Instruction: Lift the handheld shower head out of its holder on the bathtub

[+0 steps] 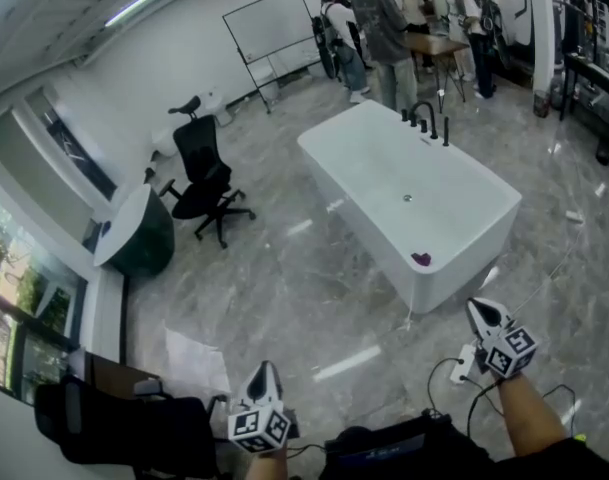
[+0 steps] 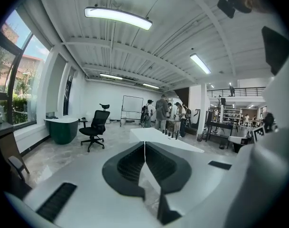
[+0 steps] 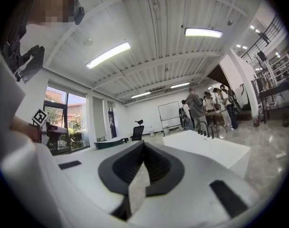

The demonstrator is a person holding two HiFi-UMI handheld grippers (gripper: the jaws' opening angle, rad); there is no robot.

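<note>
Right gripper (image 1: 478, 310) closed, well apart from shower head (image 1: 445, 131) on bathtub (image 1: 464, 268).

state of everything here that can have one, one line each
left claw, shut, empty
right claw, shut, empty
handheld shower head, seems upright among the black fittings on the far rim, not lifted
bathtub, no water seen
office chair, upright, unoccupied
ceiling lights, on
</note>
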